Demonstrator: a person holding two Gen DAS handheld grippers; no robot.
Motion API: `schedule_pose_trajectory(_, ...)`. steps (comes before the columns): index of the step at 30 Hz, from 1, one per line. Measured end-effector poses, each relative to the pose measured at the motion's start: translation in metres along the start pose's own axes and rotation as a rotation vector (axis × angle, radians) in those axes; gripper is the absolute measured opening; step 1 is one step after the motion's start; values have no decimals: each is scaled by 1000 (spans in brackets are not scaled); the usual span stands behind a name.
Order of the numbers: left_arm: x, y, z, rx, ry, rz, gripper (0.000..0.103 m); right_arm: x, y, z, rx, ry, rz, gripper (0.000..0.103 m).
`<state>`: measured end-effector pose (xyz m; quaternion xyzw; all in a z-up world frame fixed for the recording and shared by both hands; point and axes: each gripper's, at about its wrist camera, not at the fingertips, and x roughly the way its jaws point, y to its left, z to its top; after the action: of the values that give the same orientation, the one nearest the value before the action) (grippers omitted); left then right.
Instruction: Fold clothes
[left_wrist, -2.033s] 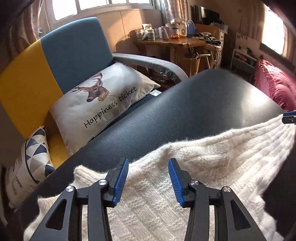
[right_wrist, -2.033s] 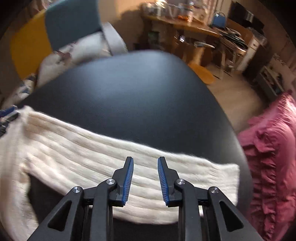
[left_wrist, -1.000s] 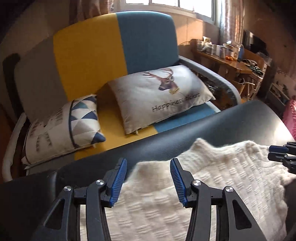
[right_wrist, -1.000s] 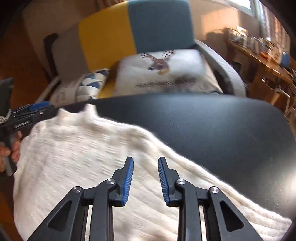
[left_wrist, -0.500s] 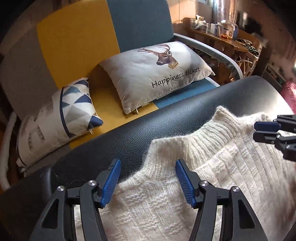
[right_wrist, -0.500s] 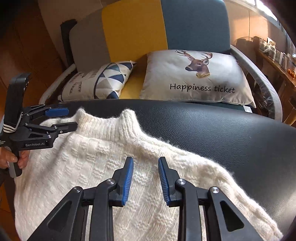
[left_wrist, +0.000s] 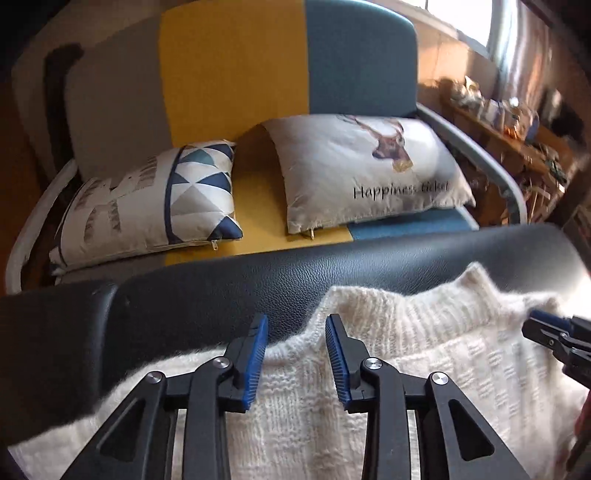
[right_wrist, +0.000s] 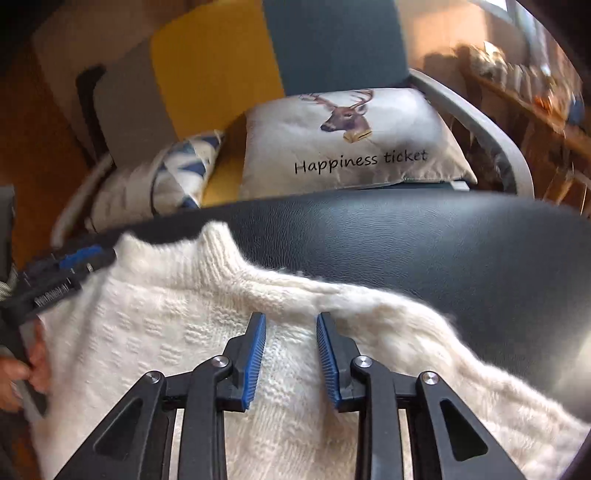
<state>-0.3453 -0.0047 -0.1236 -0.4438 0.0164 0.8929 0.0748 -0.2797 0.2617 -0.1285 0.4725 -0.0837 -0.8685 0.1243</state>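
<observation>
The left gripper (left_wrist: 296, 360) hovers over the shoulder edge of the white knit sweater (left_wrist: 436, 365), jaws apart, clamping nothing. The right gripper (right_wrist: 290, 358) is likewise spread above the sweater's other shoulder. The sweater lies flat on a black padded surface (right_wrist: 424, 240). Behind, a deer cushion (right_wrist: 354, 140) reads "Happiness ticket".

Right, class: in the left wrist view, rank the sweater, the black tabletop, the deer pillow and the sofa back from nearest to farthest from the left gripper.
1. Sweater, under the left gripper.
2. Black tabletop, just past the sweater's edge.
3. Deer pillow, on the sofa seat beyond the tabletop, to the right.
4. Sofa back, behind the pillow.
</observation>
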Motion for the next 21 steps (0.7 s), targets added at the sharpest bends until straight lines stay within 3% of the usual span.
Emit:
schedule_pose_trajectory(4,-34,-6,-10,-35,-52,-63,47,-52,-44,-23,125,-46,49,28)
schedule_pose_trajectory(6,-48,-28,-23,20,-55,-102,48,-78,-70,-44,176,-46,41,28)
schedule_pose_trajectory(11,-73,-106,-64,167,-26,-264,50,-119,-116,-95,184,4,-131,28)
schedule_pose_trajectory(17,-87,-212,-115,403,38,-397,50,-122,-156,-133,173,64,-377,29)
schedule_pose_trajectory(21,-66,-245,-145,486,126,-340,51,-130,-168,-135,229,18,-350,28)
